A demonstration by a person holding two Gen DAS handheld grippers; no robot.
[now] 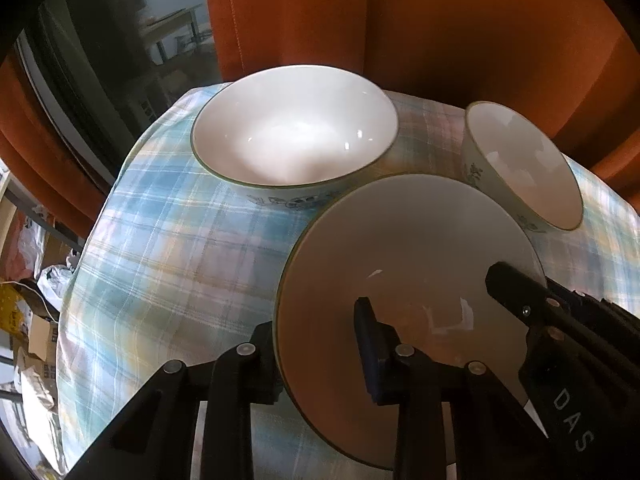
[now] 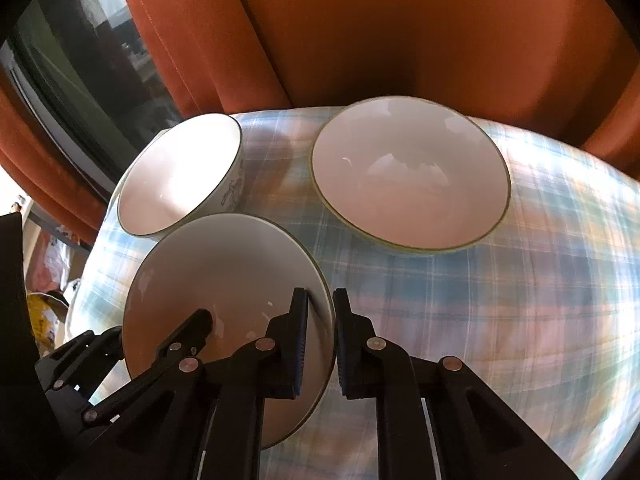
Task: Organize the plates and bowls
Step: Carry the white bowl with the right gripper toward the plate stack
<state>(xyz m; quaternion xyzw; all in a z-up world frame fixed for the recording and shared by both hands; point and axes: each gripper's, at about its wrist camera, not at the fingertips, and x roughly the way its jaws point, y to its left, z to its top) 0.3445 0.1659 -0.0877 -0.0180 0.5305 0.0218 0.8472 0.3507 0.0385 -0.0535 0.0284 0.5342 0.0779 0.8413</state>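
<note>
Left wrist view: the left gripper is clamped on the near-left rim of the nearest bowl, one finger outside the wall and one finger inside. This bowl sits on a plaid tablecloth. The right gripper reaches in from the right with a finger inside the same bowl. A wide bowl stands behind on the left, and a small bowl with a printed side behind on the right. Orange curtains hang beyond.

Right wrist view: the right gripper is closed on the right rim of the nearest bowl, its pads either side of the wall. The left gripper holds the opposite edge. The small bowl is just behind it, and the wide bowl is further right.
</note>
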